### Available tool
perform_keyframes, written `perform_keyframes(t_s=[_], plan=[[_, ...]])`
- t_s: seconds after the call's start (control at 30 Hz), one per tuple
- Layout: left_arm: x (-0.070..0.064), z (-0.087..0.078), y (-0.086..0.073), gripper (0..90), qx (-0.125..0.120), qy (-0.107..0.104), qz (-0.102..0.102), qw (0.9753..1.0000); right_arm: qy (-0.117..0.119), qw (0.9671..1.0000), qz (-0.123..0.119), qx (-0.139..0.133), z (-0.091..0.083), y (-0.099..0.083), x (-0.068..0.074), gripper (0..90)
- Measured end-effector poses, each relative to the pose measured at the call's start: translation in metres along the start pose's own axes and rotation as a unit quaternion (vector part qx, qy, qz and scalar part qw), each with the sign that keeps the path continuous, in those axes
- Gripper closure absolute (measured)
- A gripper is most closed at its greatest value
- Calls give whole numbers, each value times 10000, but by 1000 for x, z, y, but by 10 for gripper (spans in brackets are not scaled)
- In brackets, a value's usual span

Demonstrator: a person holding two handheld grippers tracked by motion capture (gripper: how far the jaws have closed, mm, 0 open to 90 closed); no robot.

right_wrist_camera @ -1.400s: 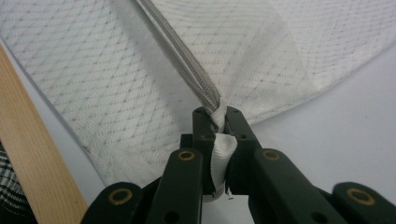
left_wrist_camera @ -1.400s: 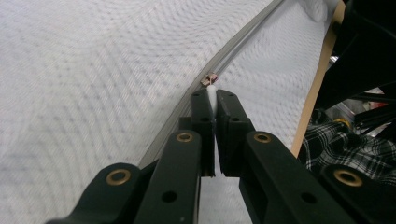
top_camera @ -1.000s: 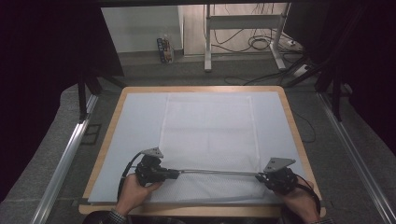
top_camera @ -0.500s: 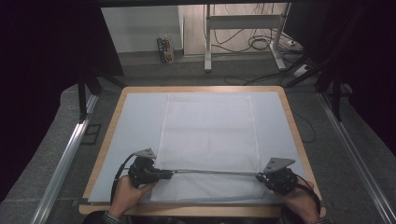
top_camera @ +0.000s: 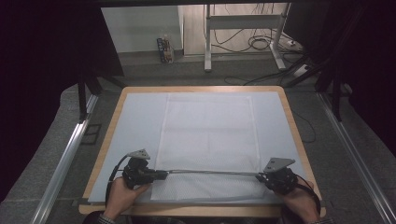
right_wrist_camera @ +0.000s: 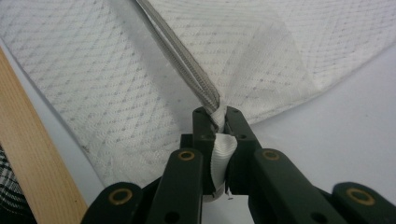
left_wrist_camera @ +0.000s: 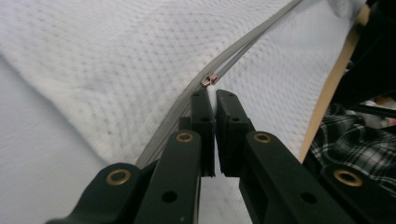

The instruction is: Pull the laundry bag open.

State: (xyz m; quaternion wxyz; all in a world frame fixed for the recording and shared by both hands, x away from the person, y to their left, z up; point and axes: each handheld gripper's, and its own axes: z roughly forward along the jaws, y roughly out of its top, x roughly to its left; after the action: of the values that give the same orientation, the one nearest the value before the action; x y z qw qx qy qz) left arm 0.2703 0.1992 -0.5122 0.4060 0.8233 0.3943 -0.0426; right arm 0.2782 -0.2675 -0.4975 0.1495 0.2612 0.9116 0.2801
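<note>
Low in the frame, the left gripper (top_camera: 161, 175) and right gripper (top_camera: 259, 176) each pinch an end of the zipper (top_camera: 210, 172) of the white mesh bag (top_camera: 208, 135) spread on the tabletop (top_camera: 289, 116).

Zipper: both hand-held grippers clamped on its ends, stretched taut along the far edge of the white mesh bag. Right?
Not quite. The zipper runs along the near edge of the white mesh bag, as the high view shows. The left hand-held gripper and right hand-held gripper do clamp its ends.
</note>
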Motion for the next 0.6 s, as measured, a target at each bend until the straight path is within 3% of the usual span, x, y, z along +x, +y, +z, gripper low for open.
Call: perform_keyframes(t_s=[0.6], plan=[[9, -10, -13, 874, -49, 135, -205, 9997, 14, 10000, 25, -11, 0, 0, -1, 846]])
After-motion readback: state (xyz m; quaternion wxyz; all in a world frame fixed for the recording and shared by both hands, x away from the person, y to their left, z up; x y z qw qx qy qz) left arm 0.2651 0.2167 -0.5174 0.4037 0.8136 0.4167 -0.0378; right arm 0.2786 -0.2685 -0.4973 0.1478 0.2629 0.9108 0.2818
